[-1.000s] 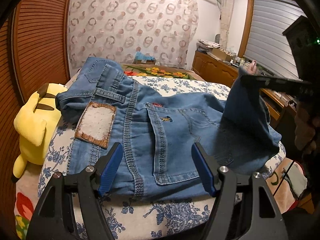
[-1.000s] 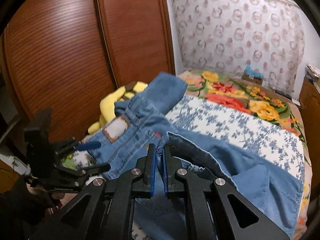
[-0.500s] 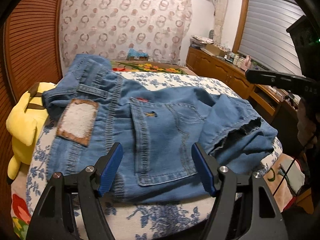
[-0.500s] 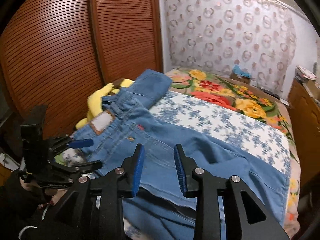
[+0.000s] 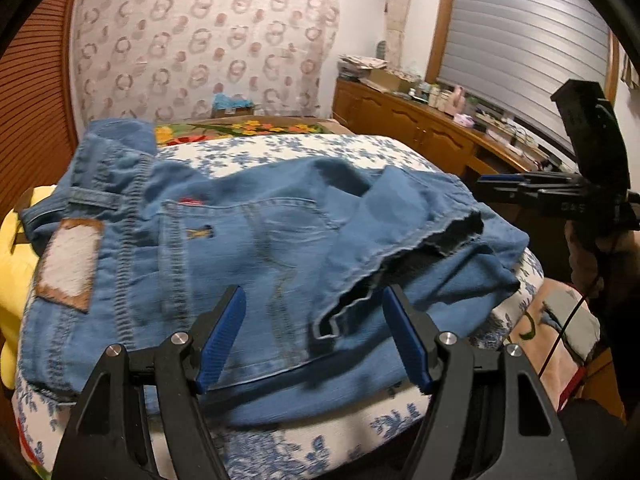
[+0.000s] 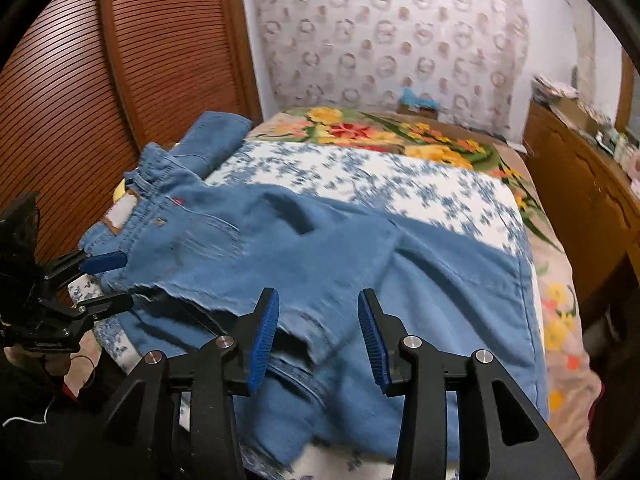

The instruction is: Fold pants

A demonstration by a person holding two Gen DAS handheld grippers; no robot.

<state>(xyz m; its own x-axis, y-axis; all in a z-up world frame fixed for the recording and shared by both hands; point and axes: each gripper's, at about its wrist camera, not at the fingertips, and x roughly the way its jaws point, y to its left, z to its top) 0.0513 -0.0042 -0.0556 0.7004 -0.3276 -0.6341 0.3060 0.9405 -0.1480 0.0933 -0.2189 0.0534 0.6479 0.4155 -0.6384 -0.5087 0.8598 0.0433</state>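
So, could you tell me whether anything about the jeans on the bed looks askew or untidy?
Yes. The jeans lie rumpled: the folded-over leg's frayed hem sits crooked, gaping open rather than flat and squared with the layer beneath, and the waistband end is bunched up against the yellow plush toy.

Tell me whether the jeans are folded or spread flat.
Folded over once, loosely: the jeans lie on the bed with the frayed hem doubled back near the seat; both grippers open.

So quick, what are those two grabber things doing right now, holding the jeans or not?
Left gripper: jaws open, holding nothing, over the jeans.
Right gripper: jaws have just been opening, nothing gripped; the jeans lie below.
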